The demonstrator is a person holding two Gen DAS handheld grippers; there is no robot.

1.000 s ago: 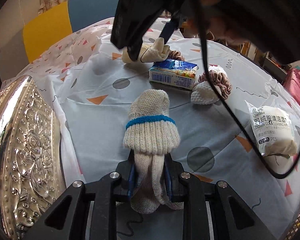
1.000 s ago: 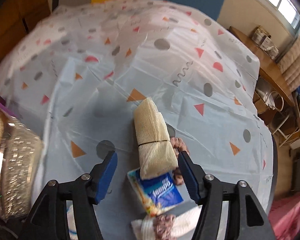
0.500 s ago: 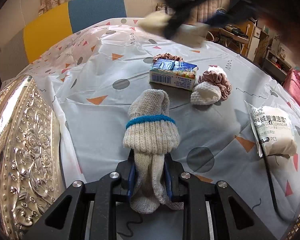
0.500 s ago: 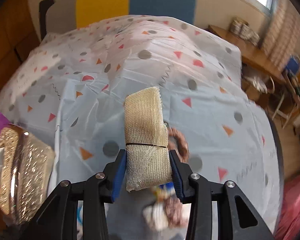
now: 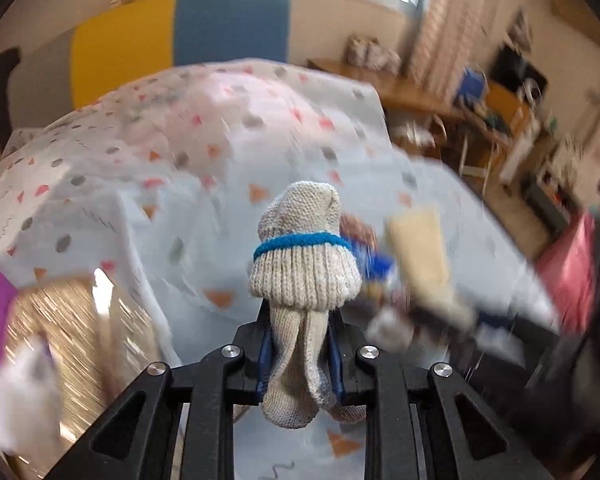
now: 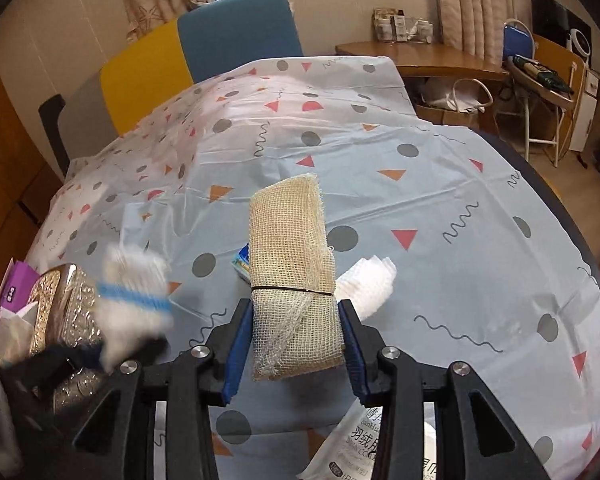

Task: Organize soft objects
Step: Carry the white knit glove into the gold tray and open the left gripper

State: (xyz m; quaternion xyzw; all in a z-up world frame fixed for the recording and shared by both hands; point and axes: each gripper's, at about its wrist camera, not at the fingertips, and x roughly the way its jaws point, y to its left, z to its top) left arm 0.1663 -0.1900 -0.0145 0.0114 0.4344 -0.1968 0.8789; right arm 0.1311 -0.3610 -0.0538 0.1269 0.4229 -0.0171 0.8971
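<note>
Both hands are mid-carry. The left tool (image 5: 300,360) pinches a knitted glove (image 5: 304,276); the right tool (image 6: 296,344) pinches a rolled gauze cloth (image 6: 292,264). Both bundles hang above the bench (image 6: 440,184), beside the embossed gold tray (image 6: 66,308). Next, I'd guess, each gets lowered into that tray and released. A patterned plastic cloth covers the bench; beyond the tray stand yellow and blue chairs (image 6: 236,32).
</note>
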